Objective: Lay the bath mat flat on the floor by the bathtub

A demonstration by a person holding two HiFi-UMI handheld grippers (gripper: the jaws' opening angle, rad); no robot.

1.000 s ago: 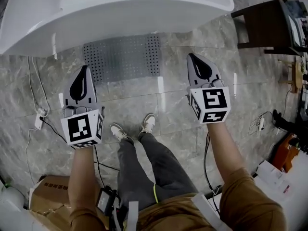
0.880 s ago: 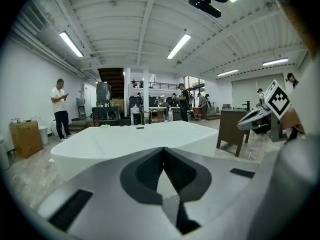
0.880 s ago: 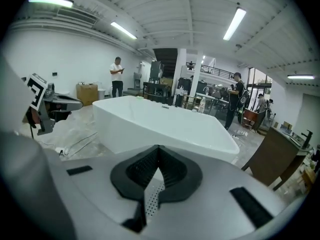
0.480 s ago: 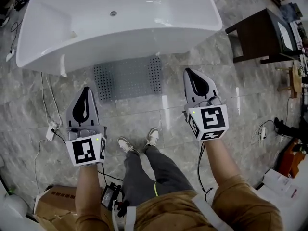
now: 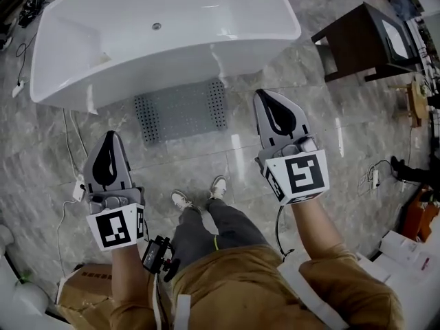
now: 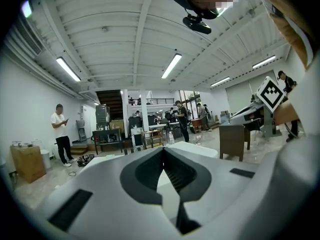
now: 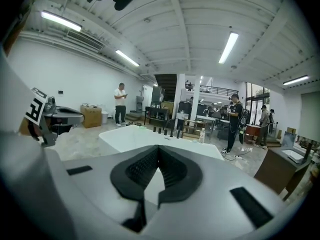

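- Both grippers empty. Left gripper (image 5: 108, 140) is clenched, jaws meeting with only air in the gap; the left gripper view confirms it, looking level out into the room.
- Right gripper (image 5: 267, 100) is the same: jaws closed together, holding nothing.
- Bath mat (image 5: 182, 108) is grey with perforated ends. It lies flat on the floor, its far edge against the near wall of the bathtub (image 5: 206, 59), ahead of the shoes (image 5: 183, 200) and apart from both grippers.
- The task looks done, with nothing left to grasp.
- Risk: the floor (image 5: 337, 150) is glossy, marble-look tile, so the mat may slide if stepped on or nudged by a foot.
- Risk: the mat's far edge sits under the tub overhang, so I cannot tell whether it is curled there.
- Risk: loose cables (image 5: 69, 126) and a plug block (image 5: 78, 190) lie on the floor to the left, near the feet. That is a trip or snag hazard when stepping back.
- Room: big open hall with a white ceiling and strip lights.
- Also there: dark wooden table (image 5: 354, 43) right of the tub, cardboard box (image 5: 72, 298) behind the person on the left, other people (image 6: 61, 134) standing far back.
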